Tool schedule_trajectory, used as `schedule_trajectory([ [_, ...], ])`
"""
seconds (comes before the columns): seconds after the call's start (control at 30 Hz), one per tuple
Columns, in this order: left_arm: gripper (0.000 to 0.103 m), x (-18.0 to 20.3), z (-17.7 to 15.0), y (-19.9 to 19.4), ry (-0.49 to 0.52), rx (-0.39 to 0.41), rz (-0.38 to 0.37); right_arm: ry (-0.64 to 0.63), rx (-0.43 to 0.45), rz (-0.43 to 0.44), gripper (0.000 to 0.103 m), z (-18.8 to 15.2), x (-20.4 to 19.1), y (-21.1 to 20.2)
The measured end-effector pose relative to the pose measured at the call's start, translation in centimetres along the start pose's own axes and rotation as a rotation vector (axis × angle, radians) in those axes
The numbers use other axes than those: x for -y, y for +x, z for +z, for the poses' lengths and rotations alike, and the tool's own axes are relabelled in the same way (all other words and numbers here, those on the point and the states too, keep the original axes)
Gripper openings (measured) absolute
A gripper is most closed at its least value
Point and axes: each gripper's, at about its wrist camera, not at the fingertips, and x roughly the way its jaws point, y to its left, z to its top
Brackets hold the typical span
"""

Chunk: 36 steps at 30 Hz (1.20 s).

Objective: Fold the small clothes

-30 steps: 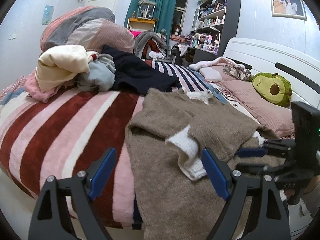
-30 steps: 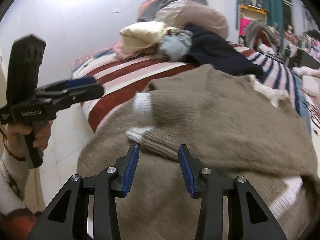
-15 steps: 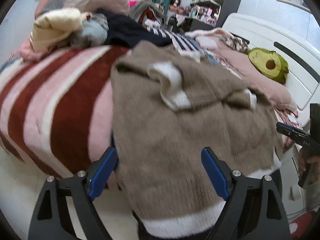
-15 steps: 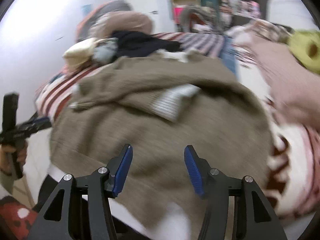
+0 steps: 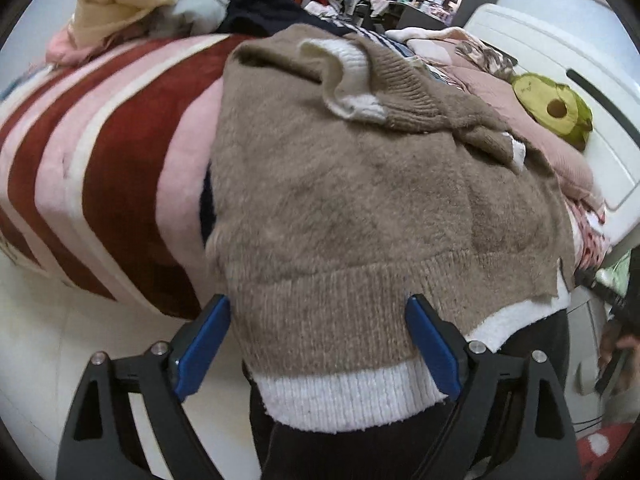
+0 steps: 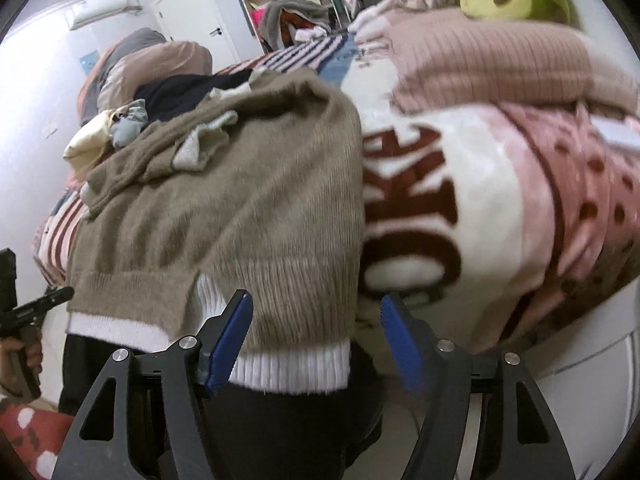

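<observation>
The brown sweater (image 5: 360, 208) is lying spread on the near edge of the bed (image 5: 100, 184), sleeves folded across its top, its white-banded hem (image 5: 352, 396) hanging over the edge toward the floor. The left gripper (image 5: 320, 344) is opening wide, its jaws straddling the hem's left part without pressing it. The right gripper (image 6: 316, 340) is opening too; its blue pads (image 6: 230, 344) are standing either side of the hem's right corner (image 6: 292, 364), not yet pinching.

The risk, as I judge it, is closing on only the top layer, or on the dark cloth under the hem, so the fold would be dragging crooked; the loose sleeve cuff (image 5: 352, 80) could also be sliding off as the hem is lifting.

Room is lying ahead: the sweater's own back is free, but the clothes pile (image 5: 152, 8) at the far left corner and the pink pillow (image 6: 492, 64) on the right edge are crowding the bed
</observation>
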Motion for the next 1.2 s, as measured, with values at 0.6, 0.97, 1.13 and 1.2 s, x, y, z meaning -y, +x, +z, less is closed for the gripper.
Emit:
schedule_trajectory([
  [0.6, 0.075, -1.2, 0.0, 0.9, -0.115, -0.002, -0.132, 0.050, -0.074, 0.098, 0.065, -1.6, -1.5, 2.7],
  [0.97, 0.024, 1.5, 1.2, -0.7, 0.006, 0.038, -0.146, -0.011, -0.032, 0.080, 0.023, -1.1, -2.2, 1.6],
  [1.13, 0.021, 1.9, 1.7, -2.1, 0.030, 0.078, -0.186, -0.039, -0.005, 0.171, 0.010, -0.8, -2.8, 0.7],
  [1.2, 0.021, 2.2, 2.0, -2.8, 0.034, 0.101, -0.202, -0.034, 0.006, 0.196, 0.010, -0.7, -3.0, 0.5],
])
